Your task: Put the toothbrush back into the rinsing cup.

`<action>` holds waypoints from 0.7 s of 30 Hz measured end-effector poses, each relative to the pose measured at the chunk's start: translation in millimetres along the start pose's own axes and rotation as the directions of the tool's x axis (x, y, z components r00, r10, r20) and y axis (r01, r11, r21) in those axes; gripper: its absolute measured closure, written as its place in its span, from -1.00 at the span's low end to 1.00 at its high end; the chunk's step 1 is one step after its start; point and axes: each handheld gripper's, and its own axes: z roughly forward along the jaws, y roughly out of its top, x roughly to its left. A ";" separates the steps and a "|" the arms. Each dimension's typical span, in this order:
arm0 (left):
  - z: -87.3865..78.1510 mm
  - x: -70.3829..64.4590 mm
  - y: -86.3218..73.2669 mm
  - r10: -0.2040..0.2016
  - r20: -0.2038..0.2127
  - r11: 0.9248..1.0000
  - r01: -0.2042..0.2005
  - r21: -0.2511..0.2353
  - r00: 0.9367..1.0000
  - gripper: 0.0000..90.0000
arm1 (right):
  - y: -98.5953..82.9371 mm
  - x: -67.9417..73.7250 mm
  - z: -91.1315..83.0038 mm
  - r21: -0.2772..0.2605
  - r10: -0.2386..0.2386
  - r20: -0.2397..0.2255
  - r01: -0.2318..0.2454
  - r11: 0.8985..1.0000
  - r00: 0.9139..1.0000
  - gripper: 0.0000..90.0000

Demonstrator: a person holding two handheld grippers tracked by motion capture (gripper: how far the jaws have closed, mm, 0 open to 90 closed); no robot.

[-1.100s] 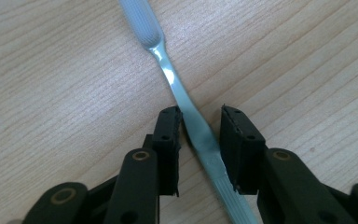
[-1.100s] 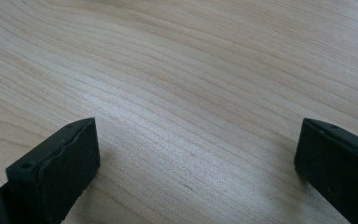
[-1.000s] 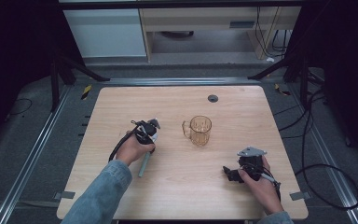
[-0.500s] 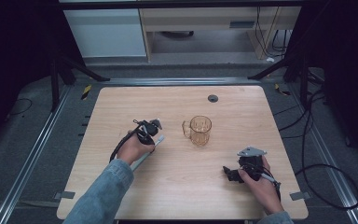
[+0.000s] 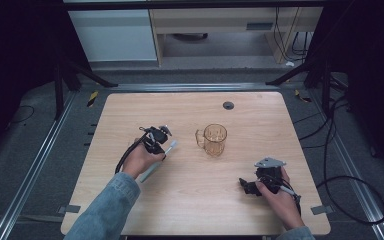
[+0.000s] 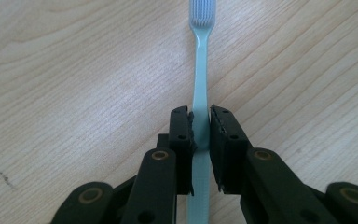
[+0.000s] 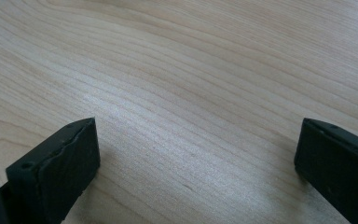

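Toothbrush: pale blue toothbrush (image 6: 199, 84), clamped between my left tongs' 2 jaws at mid-handle; in the left gripper view the bristle head points away from me over bare wood. In the high view it lies left of centre on the table, head aimed toward the mug.
Left gripper: my left gripper (image 5: 156, 138) is clenched on the toothbrush handle, my left hand (image 5: 141, 159) wrapped around it, cable looping off to the left.
Mug: clear amber mug (image 5: 214, 139) stands upright near the table's centre, handle turned left, just right of the brush head, not touching it.
Right gripper: my right gripper (image 5: 254, 183) sits at the near right, jaws spread wide, grasping nothing, wood grain between them.
Table: light wooden table (image 5: 190, 205), with 1 small dark round spot (image 5: 228, 105) at its far edge.
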 end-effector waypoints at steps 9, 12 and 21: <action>-16.1 -3.4 0.5 0.013 -0.004 0.998 -0.014 -0.060 1.000 0.75 | -0.4 -1.0 0.8 -0.006 -0.019 0.008 0.019 1.000 1.000 -0.99; -24.0 -6.1 0.6 0.019 -0.001 0.996 -0.019 -0.088 1.000 0.75 | -0.4 -0.9 0.8 -0.005 -0.018 0.008 0.018 1.000 1.000 -0.99; -37.1 -12.7 2.9 0.021 0.039 0.987 -0.014 -0.160 0.999 0.75 | -0.4 -0.8 0.8 -0.005 -0.017 0.008 0.017 1.000 1.000 -0.99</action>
